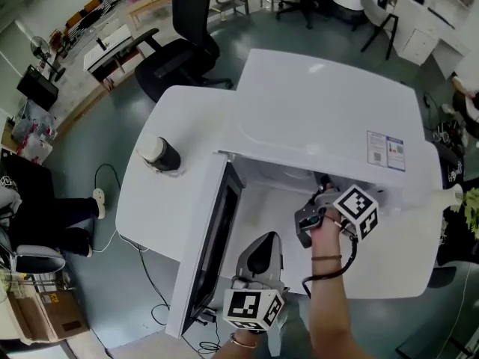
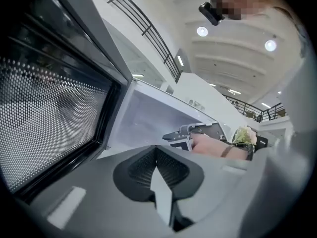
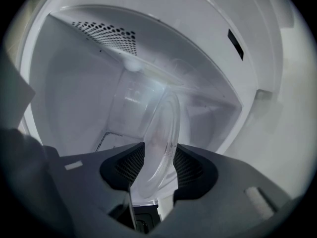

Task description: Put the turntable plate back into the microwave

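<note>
Head view: the microwave (image 1: 329, 103) sits at the desk's (image 1: 142, 200) near edge with its door (image 1: 213, 238) swung open. The right gripper (image 1: 320, 197) reaches into the cavity.

Left gripper view: the left gripper (image 2: 157, 170) is closed and empty, beside the door; best kept there, clear of the opening.

Right gripper view: the right gripper (image 3: 158, 167) clamps the rim of the glass turntable plate (image 3: 158, 133), which is tilted on edge inside the cavity. Level it, centre it over the floor and set it down before letting go.
</note>
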